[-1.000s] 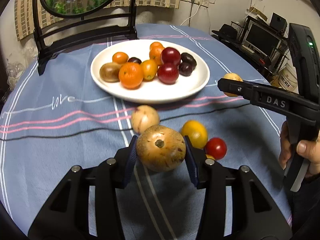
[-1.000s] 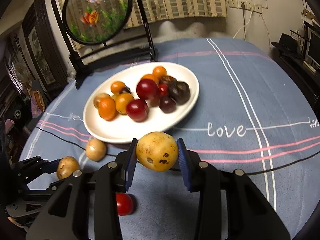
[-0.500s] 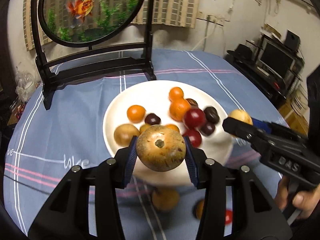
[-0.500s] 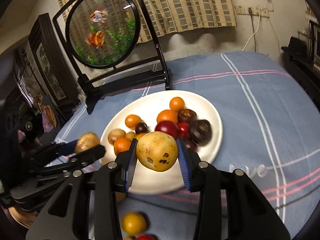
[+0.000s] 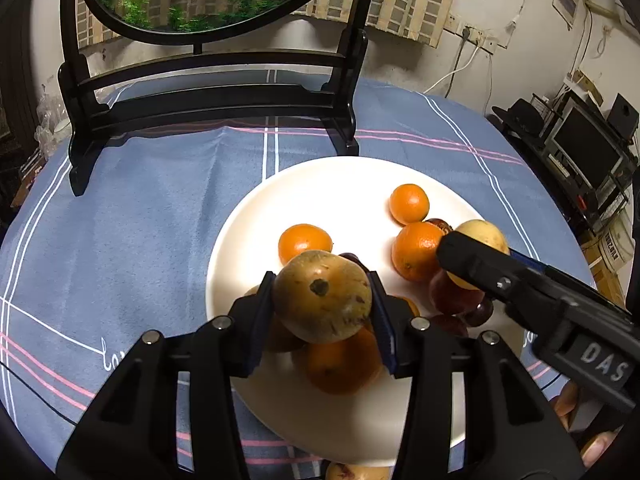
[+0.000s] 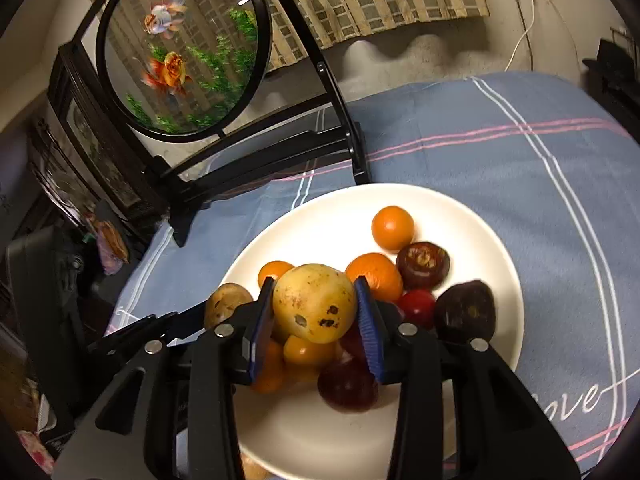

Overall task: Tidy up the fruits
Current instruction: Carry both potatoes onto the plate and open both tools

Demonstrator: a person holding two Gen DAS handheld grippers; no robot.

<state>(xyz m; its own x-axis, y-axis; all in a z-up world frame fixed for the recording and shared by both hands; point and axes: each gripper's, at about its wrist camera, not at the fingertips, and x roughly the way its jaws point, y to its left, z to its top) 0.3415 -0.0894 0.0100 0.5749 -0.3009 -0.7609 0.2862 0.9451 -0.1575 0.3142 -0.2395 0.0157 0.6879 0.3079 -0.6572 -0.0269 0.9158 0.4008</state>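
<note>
While the white plate (image 5: 248,240) is sitting on the blue tablecloth (image 5: 140,208) with oranges and dark fruits piled on it, the left gripper (image 5: 322,300) is clenching a brownish fruit (image 5: 320,294) above the plate's near side, and the right gripper (image 6: 316,308) is grasping a spotted yellow fruit (image 6: 314,300) over the pile, its blue pads pressing both sides.
</note>
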